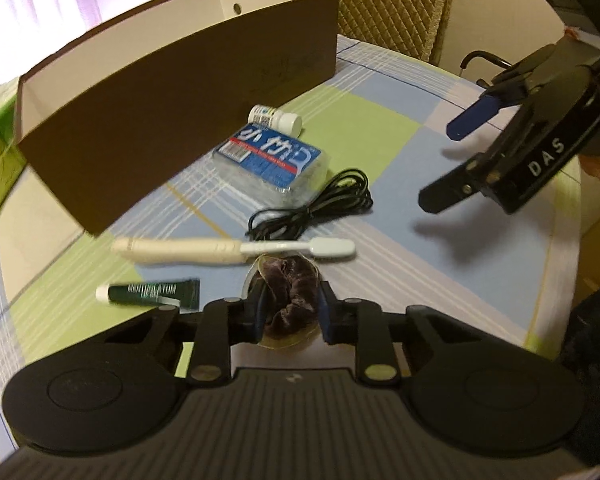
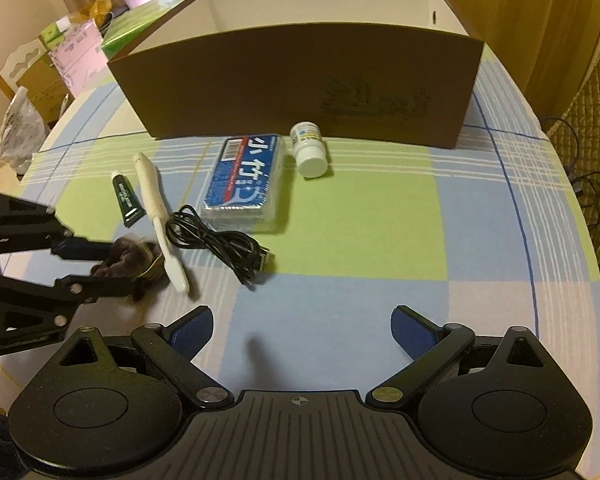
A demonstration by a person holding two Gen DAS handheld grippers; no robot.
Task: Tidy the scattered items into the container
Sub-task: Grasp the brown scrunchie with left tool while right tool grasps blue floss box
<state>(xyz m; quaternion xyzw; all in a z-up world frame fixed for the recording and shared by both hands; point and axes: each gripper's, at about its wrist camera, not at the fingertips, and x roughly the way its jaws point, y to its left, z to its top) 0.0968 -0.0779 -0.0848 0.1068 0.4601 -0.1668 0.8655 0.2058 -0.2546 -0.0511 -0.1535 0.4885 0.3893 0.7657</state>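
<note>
"DAS" on the wide-spread right tongs (image 1: pixel 444 168); left tongs (image 1: pixel 292 308) clamped around a brown scrunchie (image 1: pixel 292 284).

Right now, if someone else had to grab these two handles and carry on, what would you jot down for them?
Left gripper: jaws shut on the brown scrunchie, low over the tablecloth.
Right gripper: jaws open, holding nothing.
Still lying in front of the brown box: toothbrush, green tube, black cable, floss pick pack, white bottle.
Done: nothing visible inside the box, though its floor is hidden.
Left: drop the scrunchie in, then the other five.
</note>
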